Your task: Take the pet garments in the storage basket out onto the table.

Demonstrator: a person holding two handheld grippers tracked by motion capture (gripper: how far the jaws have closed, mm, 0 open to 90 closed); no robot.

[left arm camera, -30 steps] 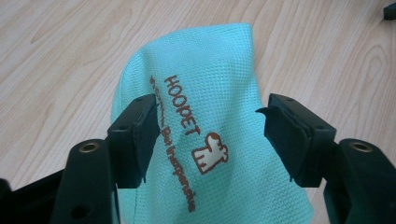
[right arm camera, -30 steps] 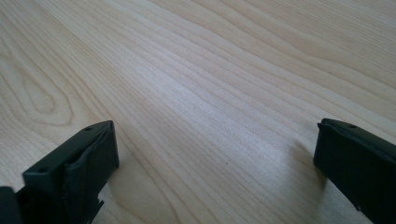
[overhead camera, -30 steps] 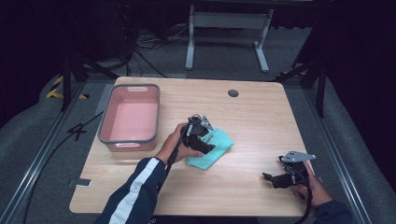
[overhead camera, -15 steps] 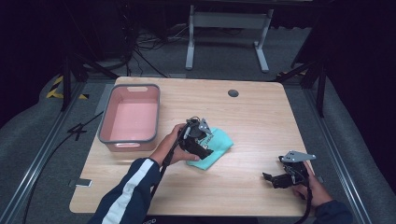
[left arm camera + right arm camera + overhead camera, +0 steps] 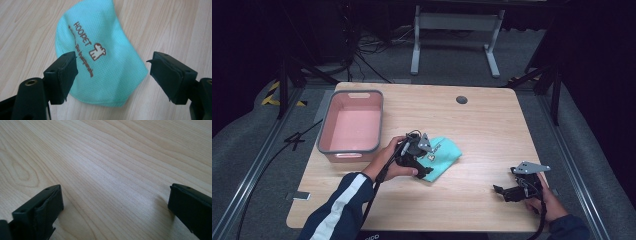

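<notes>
Lab or studio recording bay: lone wooden counter on grey carpet, dark surround, cables and metal stand at far side (floor rails flanking).

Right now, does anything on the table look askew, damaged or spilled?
Nothing stands out. The folded teal mesh cloth with brown lettering lies flat on the light wooden table, undamaged, with the left hand-held gripper open above it. The pink plastic tub with a grey rim sits upright and empty. No spill is visible.
</notes>
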